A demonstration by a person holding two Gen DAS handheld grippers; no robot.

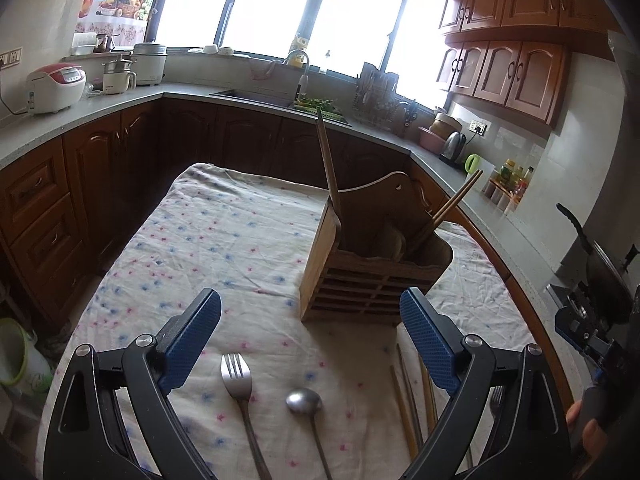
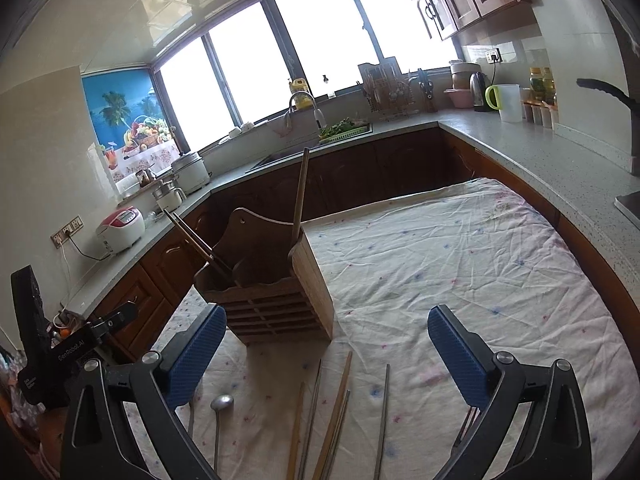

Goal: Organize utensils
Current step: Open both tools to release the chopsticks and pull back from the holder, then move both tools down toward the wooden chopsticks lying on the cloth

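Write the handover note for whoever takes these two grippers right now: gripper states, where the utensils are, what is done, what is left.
Left gripper: jaws open, empty, over the fork and spoon.
Right gripper: jaws open, empty, over the loose chopsticks.
Wooden holder stands on the cloth-covered table.
Done: a long wooden handle and one chopstick pair already stand in the holder.
Left: fork, spoon, loose chopsticks and a second fork by the right jaw all lie on the cloth.

Both the left gripper (image 1: 310, 322) and right gripper (image 2: 327, 338) tilt downward, jaws spread wide, apparently gripping nothing.
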